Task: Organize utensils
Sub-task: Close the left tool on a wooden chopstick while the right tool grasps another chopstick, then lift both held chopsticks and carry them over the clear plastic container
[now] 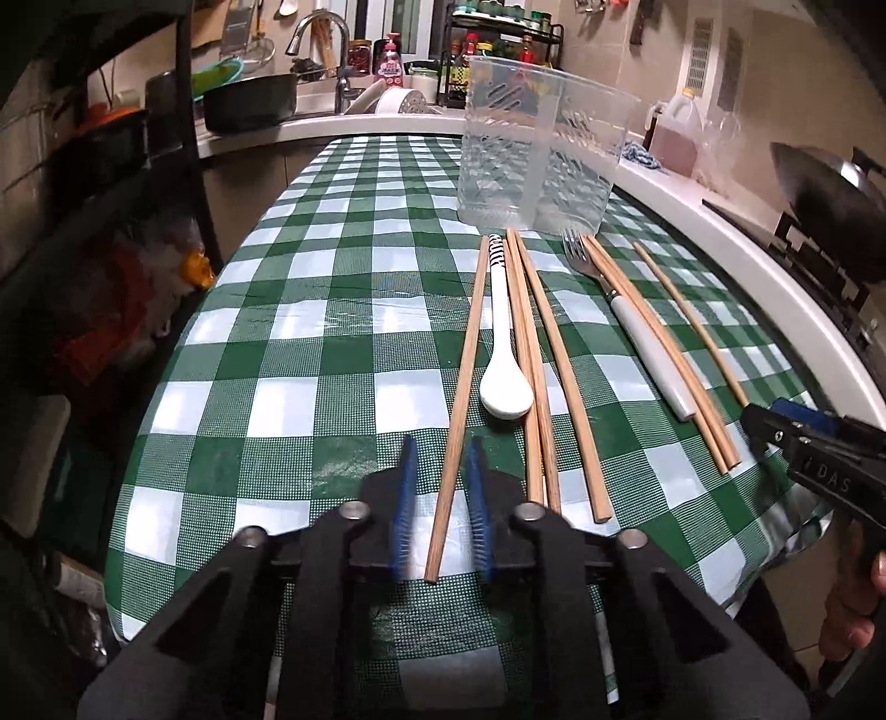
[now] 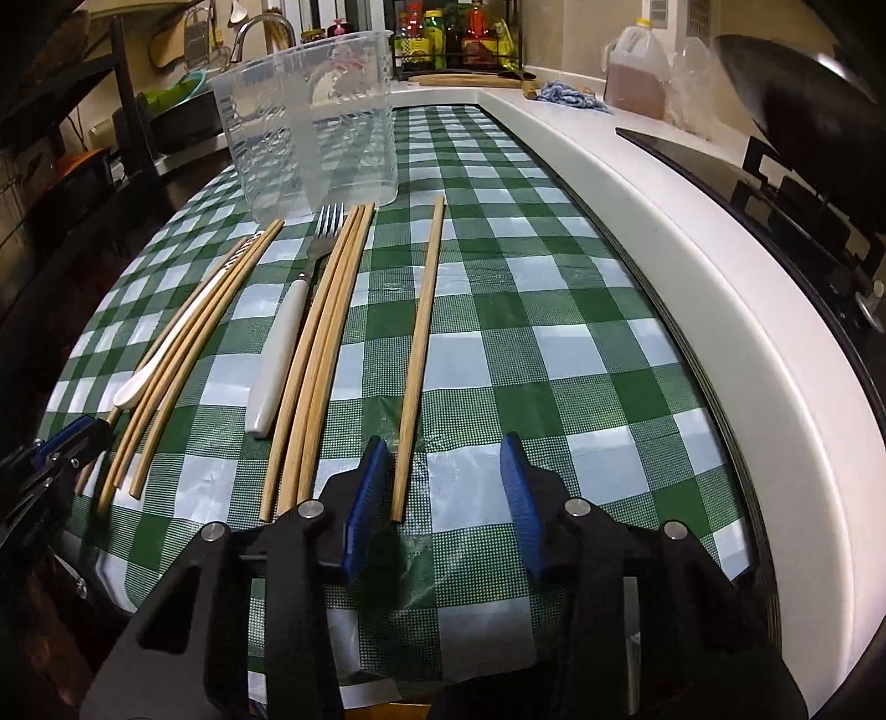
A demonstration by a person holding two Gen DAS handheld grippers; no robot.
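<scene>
Left gripper (image 1: 443, 476) clamped on leftmost wooden chopstick (image 1: 462, 382), right gripper (image 2: 446, 471) apart around lone chopstick (image 2: 421, 343), both slender, pale brown, on checked table (image 2: 554, 354).

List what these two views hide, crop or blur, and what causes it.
Left view: left gripper pads blurred, so contact with the chopstick is unclear.
Left view: right gripper cropped by the edge.
Both views: cup wall blurs whatever stands behind it.
Both views: labels on the bottles too small.

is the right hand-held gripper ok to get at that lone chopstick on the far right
Probably yes: the lone chopstick lies apart from the others, its near end already between the open fingers of the right hand-held gripper, nothing blocking it.
</scene>
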